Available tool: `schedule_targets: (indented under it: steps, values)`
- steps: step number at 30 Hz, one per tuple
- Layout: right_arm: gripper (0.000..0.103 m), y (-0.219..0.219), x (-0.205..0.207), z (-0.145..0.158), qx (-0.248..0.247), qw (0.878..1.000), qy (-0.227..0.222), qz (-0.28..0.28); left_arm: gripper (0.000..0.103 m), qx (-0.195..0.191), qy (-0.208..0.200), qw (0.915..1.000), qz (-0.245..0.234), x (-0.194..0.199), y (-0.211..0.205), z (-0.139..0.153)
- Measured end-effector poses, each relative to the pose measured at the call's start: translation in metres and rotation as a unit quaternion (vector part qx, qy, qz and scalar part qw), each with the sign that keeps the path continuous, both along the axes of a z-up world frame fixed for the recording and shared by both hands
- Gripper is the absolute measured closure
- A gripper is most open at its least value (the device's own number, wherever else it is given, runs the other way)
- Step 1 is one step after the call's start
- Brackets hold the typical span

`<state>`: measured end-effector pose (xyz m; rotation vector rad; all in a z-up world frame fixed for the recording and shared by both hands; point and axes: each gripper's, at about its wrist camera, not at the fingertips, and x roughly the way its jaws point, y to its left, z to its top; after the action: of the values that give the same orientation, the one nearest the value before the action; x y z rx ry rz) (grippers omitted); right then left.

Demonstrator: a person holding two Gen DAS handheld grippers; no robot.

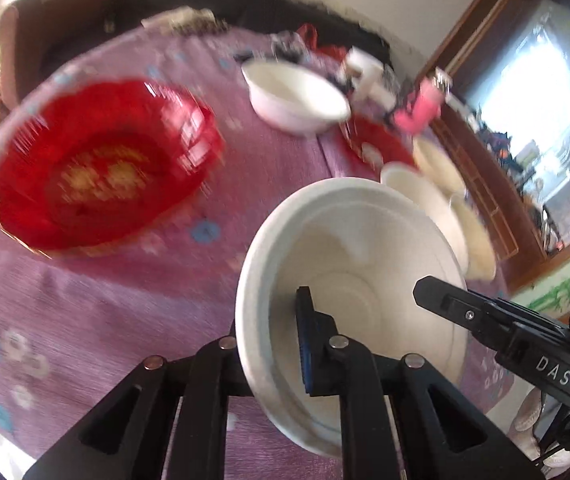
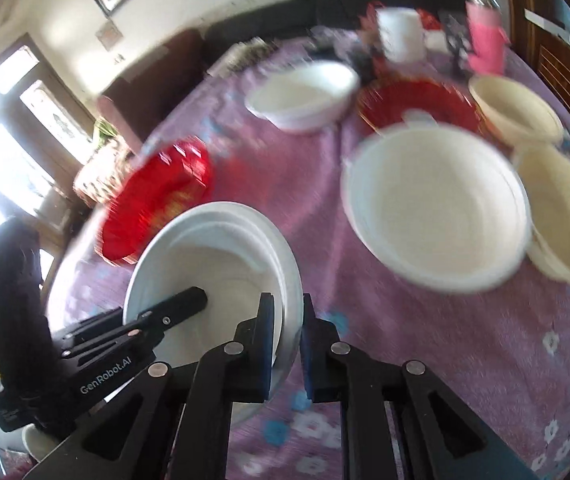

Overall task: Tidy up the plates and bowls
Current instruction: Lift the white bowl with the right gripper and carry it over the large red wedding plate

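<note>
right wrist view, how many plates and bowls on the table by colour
red dishes: 2
white dishes: 3, counting the held white dish
cream bowls: 2
total: 7
The small white thing on the far red dish is too blurred to count.

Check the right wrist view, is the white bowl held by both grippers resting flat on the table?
No, the white bowl is tilted on edge above the purple tablecloth, its rim pinched by the right gripper.
</note>
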<state>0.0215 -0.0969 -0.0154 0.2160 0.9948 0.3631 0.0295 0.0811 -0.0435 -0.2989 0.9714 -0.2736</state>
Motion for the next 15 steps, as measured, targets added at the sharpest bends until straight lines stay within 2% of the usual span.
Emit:
schedule_targets:
  steps: [4, 9, 15]
  values:
    - [0.090, 0.040, 0.017, 0.021, -0.001, 0.999, -0.029, 0.022, 0.090, 0.017, -0.032, 0.9986, 0.038, 0.004, 0.030, 0.023]
    - [0.090, 0.086, 0.049, 0.035, 0.014, 0.998, -0.042, 0.048, 0.090, 0.035, -0.057, 0.9940, 0.087, 0.017, 0.071, 0.040]
    - [0.090, 0.130, 0.090, 0.027, 0.007, 0.997, -0.040, 0.061, 0.090, 0.057, -0.057, 0.9889, 0.125, 0.047, 0.107, 0.040]
